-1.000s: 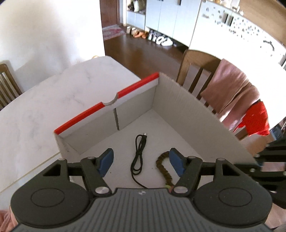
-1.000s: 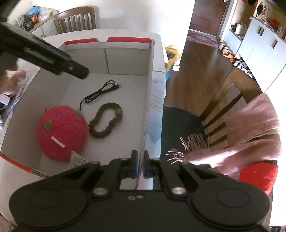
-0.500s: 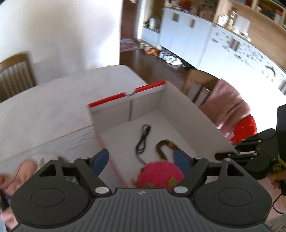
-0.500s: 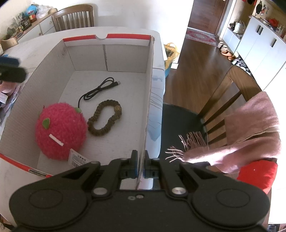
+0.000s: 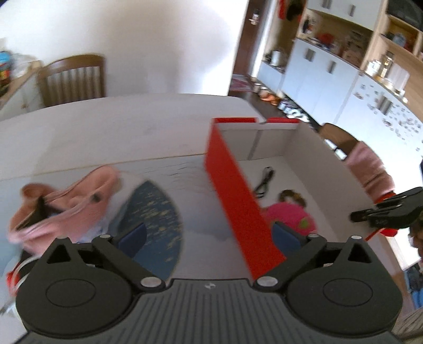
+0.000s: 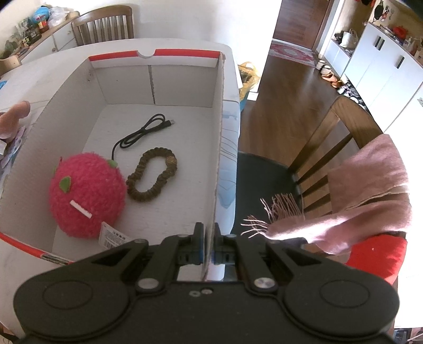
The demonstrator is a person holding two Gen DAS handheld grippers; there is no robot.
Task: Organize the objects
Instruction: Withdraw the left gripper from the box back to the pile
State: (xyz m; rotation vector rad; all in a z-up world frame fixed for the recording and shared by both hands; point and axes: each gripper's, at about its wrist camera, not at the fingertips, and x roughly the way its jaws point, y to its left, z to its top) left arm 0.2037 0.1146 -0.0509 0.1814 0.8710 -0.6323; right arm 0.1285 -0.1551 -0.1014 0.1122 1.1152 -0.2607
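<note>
Left hand-held gripper, swung outside the box, jaws just opened, empty; pouch lies ahead-left; right hand-held gripper clamps box wall.

Walls: plain white.
Floor: dark wood boards, a patterned rug at the doorway.
Furniture: wooden chairs, white cabinets, pale marbled counter.
Light: bright daylight.
</note>
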